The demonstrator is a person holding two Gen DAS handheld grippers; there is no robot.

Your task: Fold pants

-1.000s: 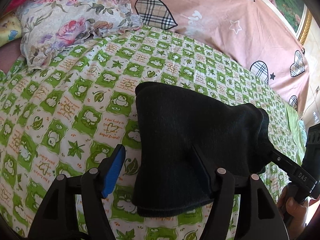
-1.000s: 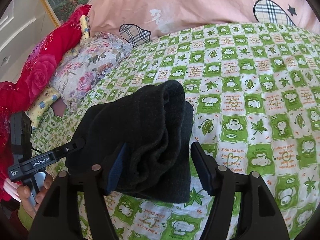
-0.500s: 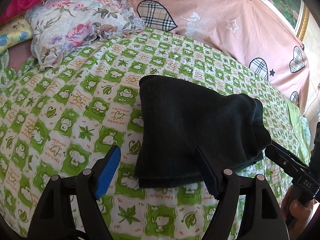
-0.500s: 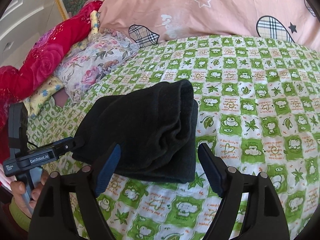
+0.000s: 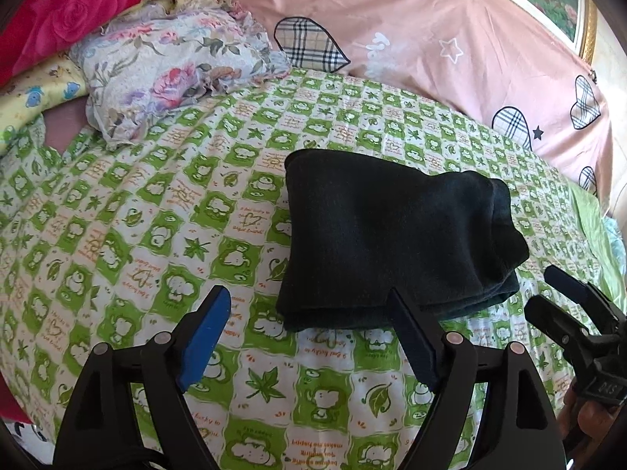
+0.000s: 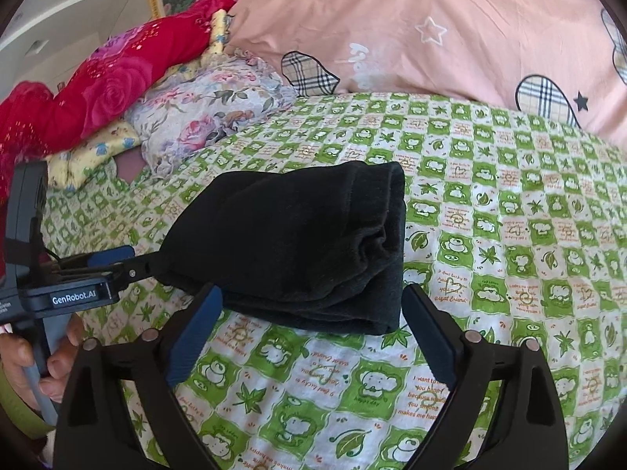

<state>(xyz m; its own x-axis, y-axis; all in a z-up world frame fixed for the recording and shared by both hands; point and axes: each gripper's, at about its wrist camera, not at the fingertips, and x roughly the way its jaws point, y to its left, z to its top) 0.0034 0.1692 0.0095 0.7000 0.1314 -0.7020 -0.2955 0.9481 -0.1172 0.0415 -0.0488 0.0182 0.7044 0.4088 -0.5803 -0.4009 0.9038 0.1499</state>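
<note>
While both claws stood released, left claw (image 5: pixel 309 337) and right claw (image 6: pixel 313 333) nearest, the folded pants (image 5: pixel 395 239) lay just beyond at twelve o'clock on the bed (image 5: pixel 117 235); probably finished, they only needed gentle squaring.

The left black plastic two-finger gripper (image 5: pixel 309 337) carries blue rubber pads (image 5: pixel 203 337) and silver pivot screws; the right black plastic gripper (image 6: pixel 311 333) matches. At nine o'clock, a white "GenRobot.AI" label (bare-skinned fingers (image 6: pixel 58 364) below).
</note>
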